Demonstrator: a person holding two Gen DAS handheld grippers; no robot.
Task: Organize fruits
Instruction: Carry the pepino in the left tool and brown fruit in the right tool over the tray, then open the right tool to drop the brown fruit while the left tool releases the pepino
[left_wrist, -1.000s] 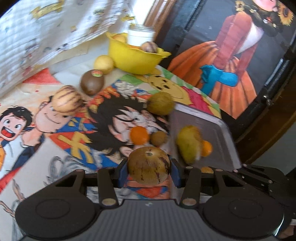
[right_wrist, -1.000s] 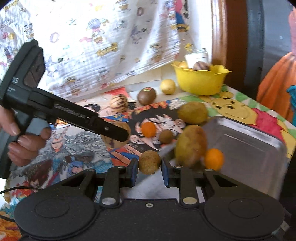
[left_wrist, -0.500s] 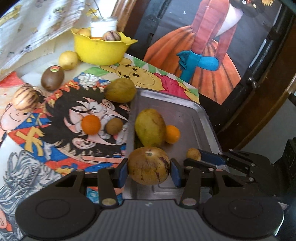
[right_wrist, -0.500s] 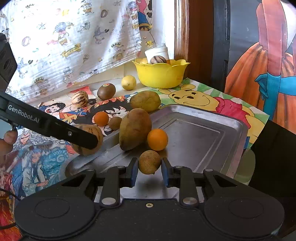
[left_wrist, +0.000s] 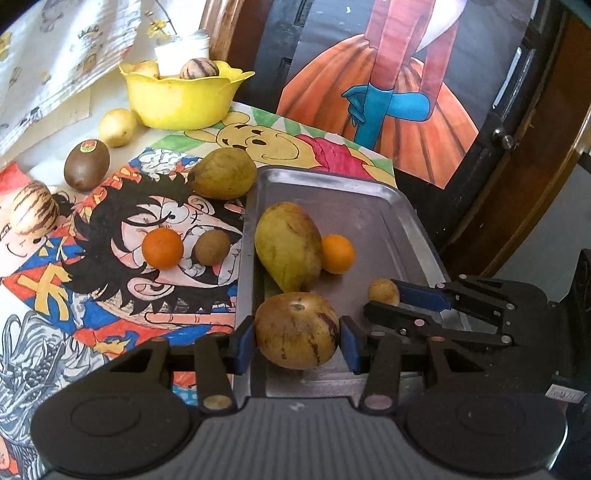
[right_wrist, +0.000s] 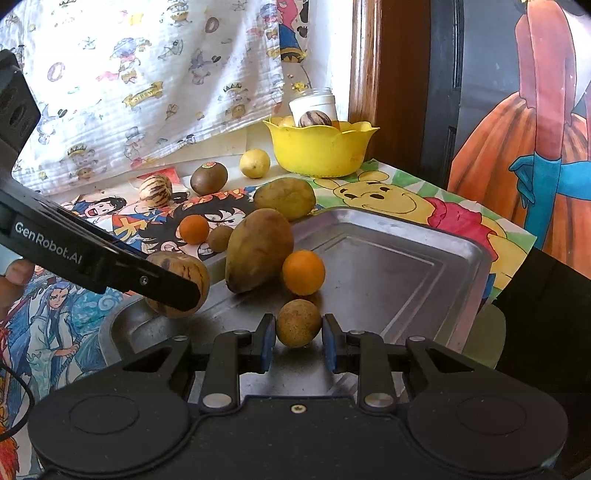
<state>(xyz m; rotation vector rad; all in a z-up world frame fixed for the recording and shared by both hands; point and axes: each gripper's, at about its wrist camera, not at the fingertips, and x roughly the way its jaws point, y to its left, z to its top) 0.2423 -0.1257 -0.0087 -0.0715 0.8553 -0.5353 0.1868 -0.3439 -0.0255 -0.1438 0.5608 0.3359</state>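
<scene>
My left gripper (left_wrist: 297, 332) is shut on a round yellow-brown fruit with purple streaks (left_wrist: 297, 330), held over the near left corner of the metal tray (left_wrist: 369, 221). My right gripper (right_wrist: 298, 332) is shut on a small round brown fruit (right_wrist: 298, 323) above the tray's (right_wrist: 388, 266) near side, just right of the left gripper. A large greenish mango (left_wrist: 288, 245) and a small orange (left_wrist: 337, 254) lie touching in the tray.
On the cartoon mat left of the tray lie a green pear-shaped fruit (left_wrist: 221, 173), an orange (left_wrist: 162, 248), a small brown fruit (left_wrist: 212, 247), a striped fruit (left_wrist: 34, 212), a kiwi (left_wrist: 86, 164) and a lemon (left_wrist: 117, 127). A yellow bowl (left_wrist: 184, 96) with fruit stands behind.
Both grippers have carried their fruits from above the mat to the right, over the tray, and a little lower. They have hardly moved since the half-second-old frames.
</scene>
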